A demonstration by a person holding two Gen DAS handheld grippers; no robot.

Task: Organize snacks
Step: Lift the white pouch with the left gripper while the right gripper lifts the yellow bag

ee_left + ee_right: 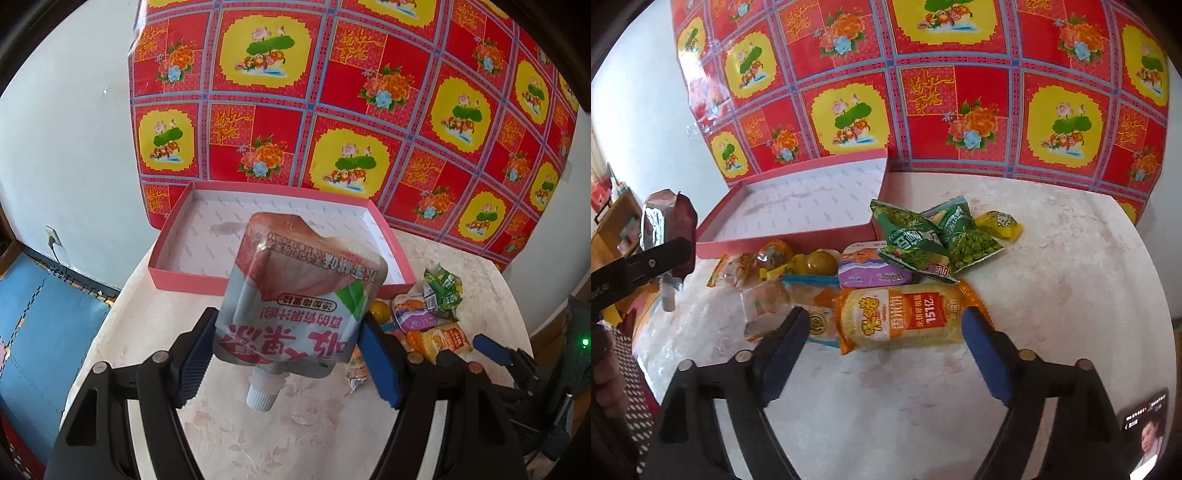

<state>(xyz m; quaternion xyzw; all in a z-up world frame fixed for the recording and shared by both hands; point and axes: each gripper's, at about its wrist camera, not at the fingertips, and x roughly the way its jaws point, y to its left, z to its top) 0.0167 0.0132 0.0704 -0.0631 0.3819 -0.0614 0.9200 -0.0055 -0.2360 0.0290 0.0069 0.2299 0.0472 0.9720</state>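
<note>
Left wrist view: the left gripper is clamped on a spouted pouch, its blue pads pressing the pouch's two sides. The pouch is held upside down above the tabletop, white cap pointing down, its upper part overlapping the near wall of the pink box. The box lies open at the tabletop's far edge, against the red patterned cloth; its white lining shows a faint stain and nothing else visible inside. Right of the pouch, a cluster of snacks lies on the tabletop: a green bag, a purple cup and a yellow cracker pack. The right gripper shows only as one blue pad at the right edge of this view.

Right wrist view: the right gripper has its fingers apart, one on each side of the cracker pack, which lies flat on the tabletop; whether the pads touch the pack cannot be told. Beyond the pack lie the purple cup, two green bags, a yellow packet, a yellow ball and clear-wrapped sweets, all just beside the box's near wall. At the left edge, the left gripper's arm holds the pouch clear of the tabletop. A phone lies at the tabletop's near right corner.
</note>
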